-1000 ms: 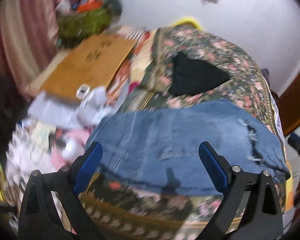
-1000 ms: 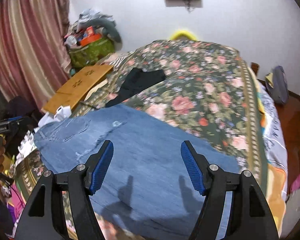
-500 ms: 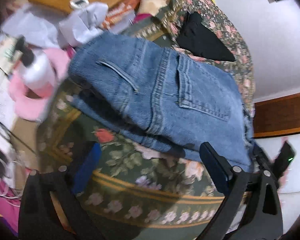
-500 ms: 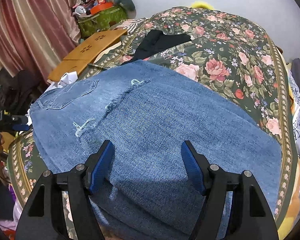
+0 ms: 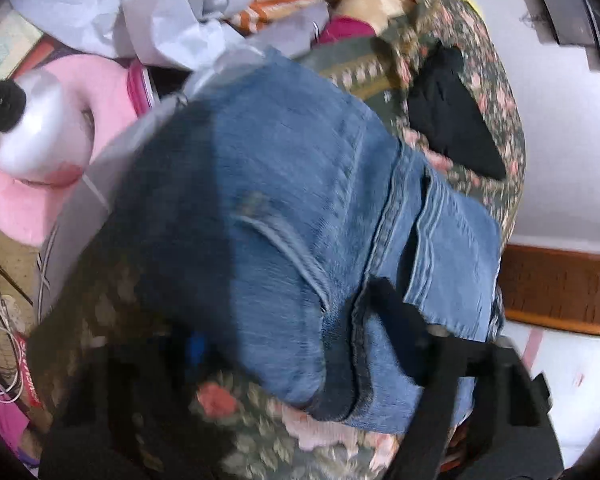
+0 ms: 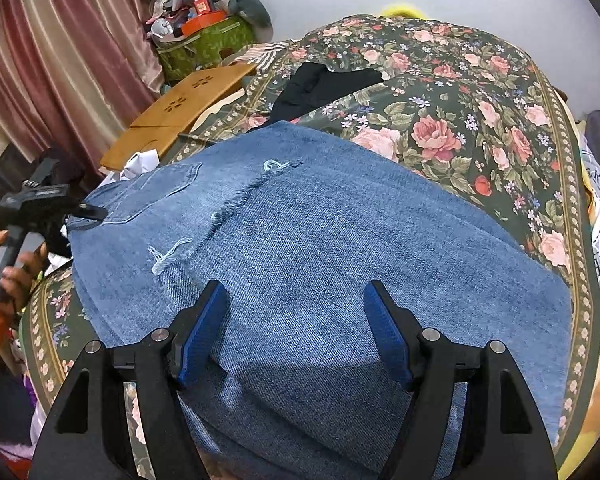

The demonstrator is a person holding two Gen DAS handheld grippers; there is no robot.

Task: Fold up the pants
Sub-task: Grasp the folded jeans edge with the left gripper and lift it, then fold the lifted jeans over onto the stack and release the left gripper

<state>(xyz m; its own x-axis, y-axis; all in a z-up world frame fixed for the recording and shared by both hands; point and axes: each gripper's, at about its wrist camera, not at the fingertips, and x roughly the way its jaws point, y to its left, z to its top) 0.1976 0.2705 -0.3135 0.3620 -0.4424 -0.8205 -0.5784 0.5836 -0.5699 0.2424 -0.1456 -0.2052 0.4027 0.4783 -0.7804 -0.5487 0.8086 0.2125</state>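
Blue ripped jeans (image 6: 320, 248) lie folded on a floral bedspread (image 6: 460, 92). My right gripper (image 6: 296, 332) is open, its blue-padded fingers just above the near part of the denim. In the left wrist view, which is blurred, the waistband and back pocket end of the jeans (image 5: 300, 208) fills the middle; my left gripper (image 5: 296, 344) is open, its fingers astride that end. The left gripper also shows at the left edge of the right wrist view (image 6: 40, 204), held by a hand beside the pocket.
A black garment (image 6: 324, 84) lies further up the bed. A wooden lap table (image 6: 184, 108), white paper (image 5: 188, 16) and a pink cushion (image 5: 60, 152) lie left of the bed. A green bag (image 6: 208, 44) stands by the curtain (image 6: 60, 52).
Both grippers have moved down and closer to the jeans. The left one has swung in over the waistband end; its view is now blurred.
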